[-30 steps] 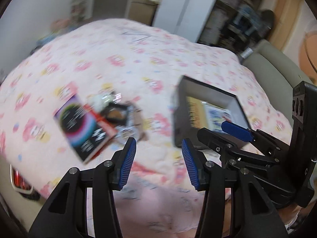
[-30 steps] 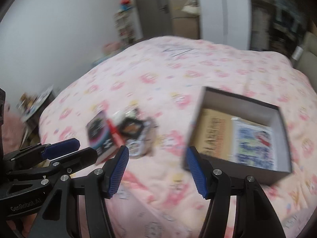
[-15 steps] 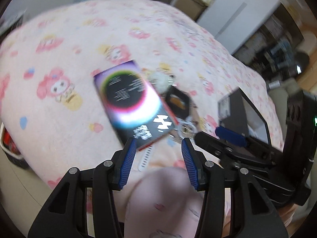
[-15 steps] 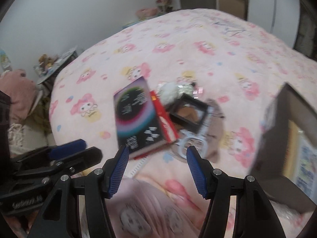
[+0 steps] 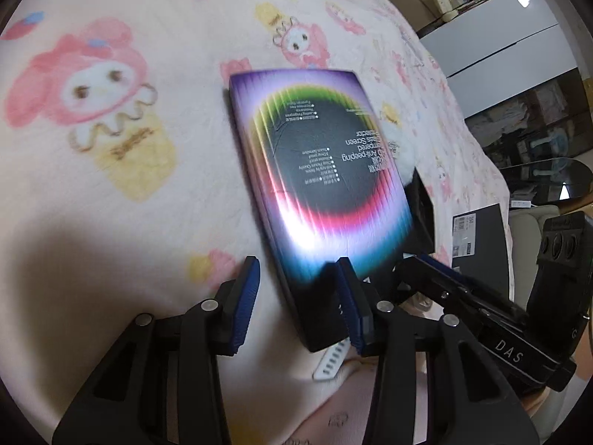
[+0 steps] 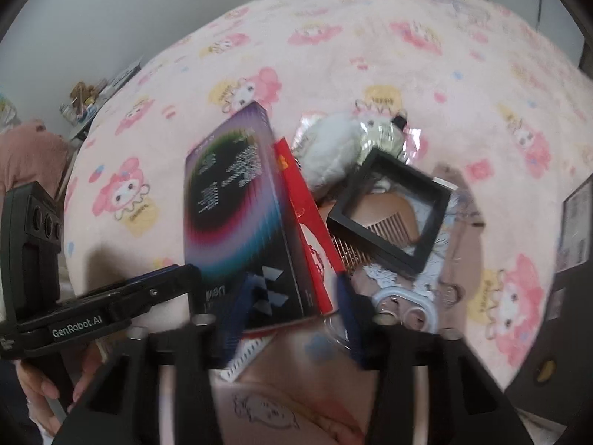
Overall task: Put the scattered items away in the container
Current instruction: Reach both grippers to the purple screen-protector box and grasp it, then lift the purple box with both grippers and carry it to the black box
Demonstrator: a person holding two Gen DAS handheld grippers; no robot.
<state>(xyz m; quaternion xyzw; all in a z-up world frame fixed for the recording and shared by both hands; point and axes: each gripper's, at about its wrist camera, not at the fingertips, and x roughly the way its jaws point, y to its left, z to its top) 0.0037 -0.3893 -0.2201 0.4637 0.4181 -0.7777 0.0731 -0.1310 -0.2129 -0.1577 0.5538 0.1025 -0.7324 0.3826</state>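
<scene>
Left gripper is released, straddling the near edge of the box; right gripper is also released above it.

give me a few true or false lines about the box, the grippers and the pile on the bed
1. The rainbow box sits between the open fingers of the left gripper. True.
2. The red packet lies to the left of the rainbow box in the right wrist view. False: it lies along the box's right edge.
3. A wooden comb shows through the black frame. True.
4. The right gripper is shut on the frame. False: its jaws are open, and the frame lies apart, further up the blanket.
5. The rainbow box is already in the container. False: it is still outside it, over the blanket.
</scene>
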